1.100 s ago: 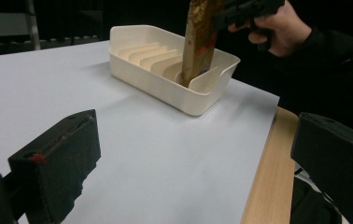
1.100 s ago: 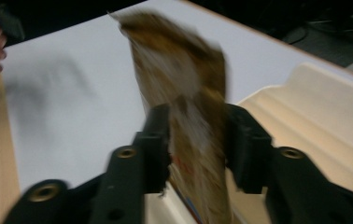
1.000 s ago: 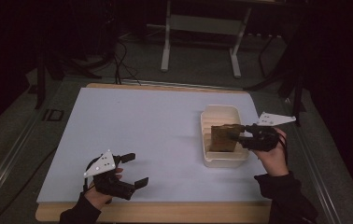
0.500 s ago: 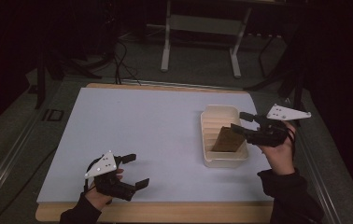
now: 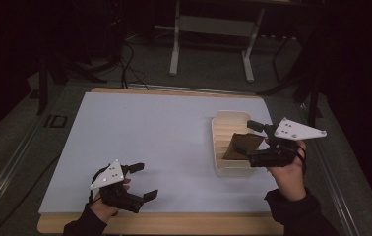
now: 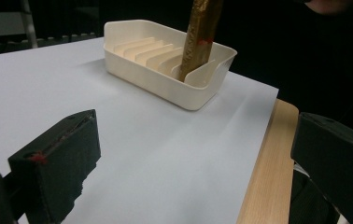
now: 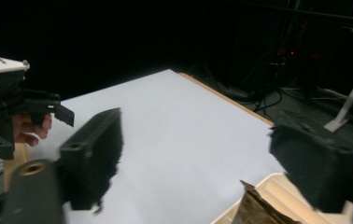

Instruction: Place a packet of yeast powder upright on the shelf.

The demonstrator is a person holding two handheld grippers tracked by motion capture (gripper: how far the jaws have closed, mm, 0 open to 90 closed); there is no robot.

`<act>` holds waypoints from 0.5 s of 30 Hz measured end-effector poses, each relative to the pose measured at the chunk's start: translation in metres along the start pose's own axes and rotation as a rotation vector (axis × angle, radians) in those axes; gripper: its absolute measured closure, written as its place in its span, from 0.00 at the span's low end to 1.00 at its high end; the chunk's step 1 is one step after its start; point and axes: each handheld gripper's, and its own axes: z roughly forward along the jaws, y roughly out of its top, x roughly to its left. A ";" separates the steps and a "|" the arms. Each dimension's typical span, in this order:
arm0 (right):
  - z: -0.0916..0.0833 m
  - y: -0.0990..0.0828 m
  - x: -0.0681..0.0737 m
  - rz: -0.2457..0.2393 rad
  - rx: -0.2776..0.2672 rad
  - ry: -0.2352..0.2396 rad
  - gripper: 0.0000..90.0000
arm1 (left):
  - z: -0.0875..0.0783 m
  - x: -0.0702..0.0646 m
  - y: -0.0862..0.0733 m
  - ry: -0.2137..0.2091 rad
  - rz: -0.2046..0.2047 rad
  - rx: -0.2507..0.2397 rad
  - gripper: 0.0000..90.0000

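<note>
White sheet (image 5: 149,142) covers a wooden tabletop (image 5: 174,223); metal stand (image 5: 213,44) behind.

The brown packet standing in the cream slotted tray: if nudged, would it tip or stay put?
The brown packet probably tips easily: it stands thin and tall, leaning in one slot. The cream tray rim may catch it. Its crinkled top edge suggests it is light and slightly floppy.

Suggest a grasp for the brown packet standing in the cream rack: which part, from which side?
Take the brown packet by its free upper end, coming down from above. It stands on edge, leaning in a slot of the cream rack, so its lower part sits behind the ribs and walls. Close the tongs across its thin faces. The right gripper, open just beside it, is probably best placed.
</note>
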 end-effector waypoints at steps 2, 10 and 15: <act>0.000 0.000 0.003 0.002 -0.006 0.002 0.14 | 0.000 0.000 0.000 0.001 0.003 0.002 0.02; -0.003 -0.003 0.019 0.010 -0.042 0.053 0.14 | 0.000 -0.002 -0.001 -0.004 0.013 0.008 0.02; -0.002 -0.009 0.030 0.006 -0.043 0.055 0.15 | -0.001 -0.004 -0.002 -0.001 0.022 0.016 0.02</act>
